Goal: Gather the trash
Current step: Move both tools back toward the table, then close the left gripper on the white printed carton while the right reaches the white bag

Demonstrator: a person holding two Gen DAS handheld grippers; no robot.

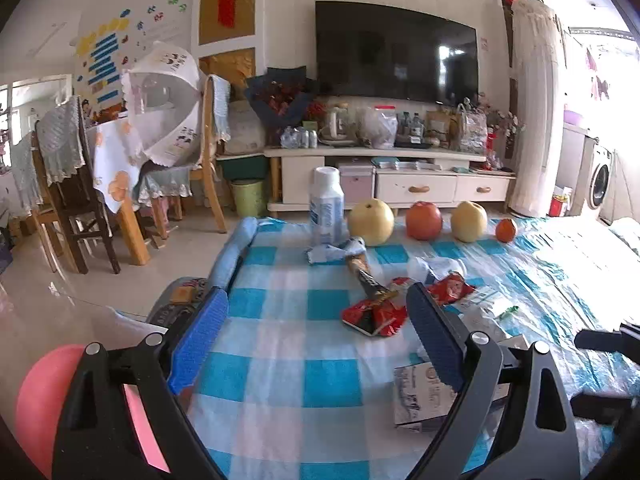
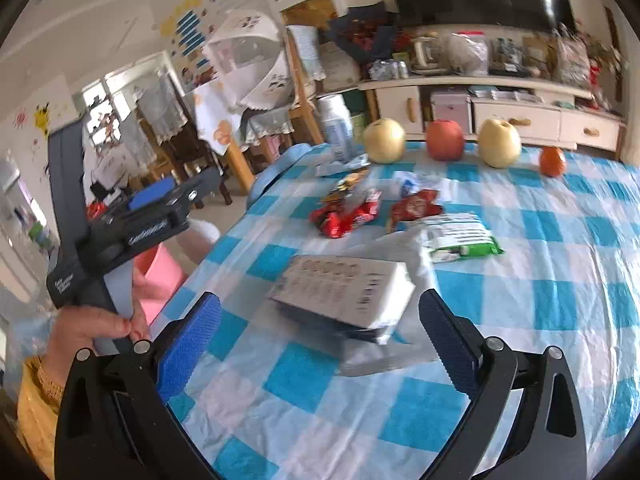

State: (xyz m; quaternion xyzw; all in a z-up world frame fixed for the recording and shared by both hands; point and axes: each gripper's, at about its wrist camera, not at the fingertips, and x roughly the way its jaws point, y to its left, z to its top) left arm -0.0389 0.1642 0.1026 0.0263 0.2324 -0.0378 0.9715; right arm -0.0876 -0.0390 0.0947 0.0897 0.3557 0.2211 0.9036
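The right gripper [image 2: 320, 344] is wide open and holds nothing. Its two blue pads sit low in the right wrist picture, one on each side. Right in front of it, in the middle of the picture, lies a box [image 2: 344, 292] on the checked cloth [image 2: 540, 300]. The box looks a bit blurry. Its long side runs from the left up toward the right, so it lies slanted across the gap between the pads. The left gripper [image 1: 316, 336] is open too, with nothing in it. In the left wrist picture the box [image 1: 420, 396] is low and to the right, partly behind the right pad. A red wrapper [image 1: 376, 316] lies just ahead of the left gripper, near the middle. Another red wrapper [image 1: 452, 288] is a little farther, to the right. A green and white pack [image 2: 460, 236] lies past the box. At the far edge stand a bottle [image 1: 326, 208] and a row of fruit [image 1: 424, 220]. I think the right gripper is nearer to the box and may need to turn a bit to pinch it across its short side. A pink bin [image 1: 40, 400] shows at the lower left, off the table.
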